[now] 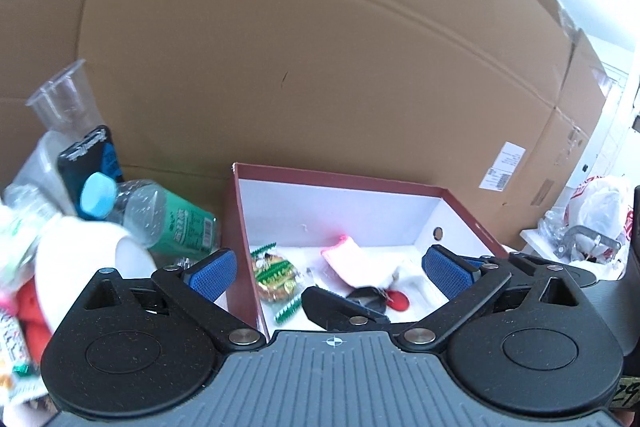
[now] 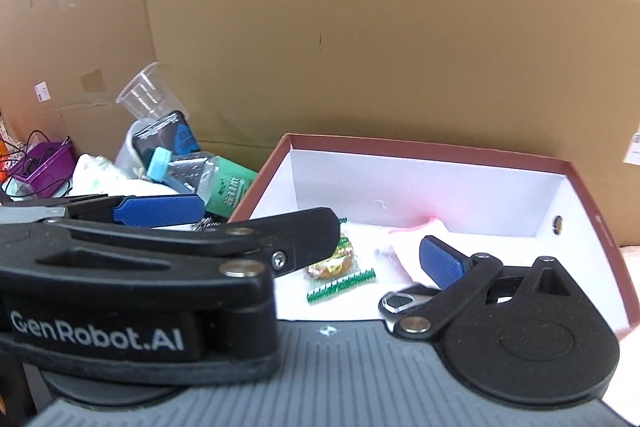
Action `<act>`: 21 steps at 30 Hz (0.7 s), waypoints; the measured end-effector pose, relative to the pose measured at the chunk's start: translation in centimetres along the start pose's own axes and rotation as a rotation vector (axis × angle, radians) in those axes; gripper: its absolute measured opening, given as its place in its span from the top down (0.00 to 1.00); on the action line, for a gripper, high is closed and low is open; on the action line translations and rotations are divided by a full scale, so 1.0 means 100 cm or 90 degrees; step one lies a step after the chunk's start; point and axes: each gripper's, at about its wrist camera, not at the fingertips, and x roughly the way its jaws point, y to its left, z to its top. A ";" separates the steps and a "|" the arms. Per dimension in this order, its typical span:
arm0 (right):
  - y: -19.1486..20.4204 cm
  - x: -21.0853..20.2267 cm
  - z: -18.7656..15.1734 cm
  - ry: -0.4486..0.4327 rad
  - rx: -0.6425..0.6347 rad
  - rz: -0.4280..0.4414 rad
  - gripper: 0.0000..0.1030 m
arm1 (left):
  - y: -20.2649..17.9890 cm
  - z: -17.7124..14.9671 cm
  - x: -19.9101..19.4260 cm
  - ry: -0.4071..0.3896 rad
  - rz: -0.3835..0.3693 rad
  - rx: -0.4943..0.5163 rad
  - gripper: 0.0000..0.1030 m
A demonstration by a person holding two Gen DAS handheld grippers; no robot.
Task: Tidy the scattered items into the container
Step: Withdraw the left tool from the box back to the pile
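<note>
Both the left hand-held gripper [image 1: 330, 267] and right hand-held gripper [image 2: 280, 247] gape wide, seemingly empty, above the box [image 1: 340, 183].

Both grippers' jaws [image 1: 324, 275] [image 2: 304, 239] wide apart

Red-rimmed box [image 2: 592, 211] on the surface, green-labelled bottle [image 1: 168, 223] lying beside it

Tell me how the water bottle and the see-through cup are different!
The water bottle lies on its side; the clear cup stands tilted with its mouth up. The water bottle has a light blue cap and a green label; the clear cup is open on top and plain. The water bottle sits next to the red box; the clear cup is farther back. Both are see-through plastic and still outside the red box.
</note>
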 end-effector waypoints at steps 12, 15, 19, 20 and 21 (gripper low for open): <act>0.029 -0.087 -0.059 -0.055 -0.002 0.012 0.02 | -0.011 -0.060 -0.095 -0.016 0.044 0.027 0.00; 0.045 -0.093 -0.080 -0.059 0.004 0.035 0.01 | -0.005 -0.076 -0.115 -0.009 0.068 0.035 0.00; 0.065 -0.096 -0.100 -0.044 0.018 0.071 0.01 | 0.012 -0.090 -0.136 0.009 0.068 0.029 0.00; 0.070 -0.099 -0.103 -0.039 0.019 0.080 0.00 | 0.017 -0.095 -0.141 0.009 0.072 0.026 0.00; 0.075 -0.101 -0.107 -0.034 0.019 0.087 0.00 | 0.021 -0.099 -0.147 0.008 0.079 0.024 0.00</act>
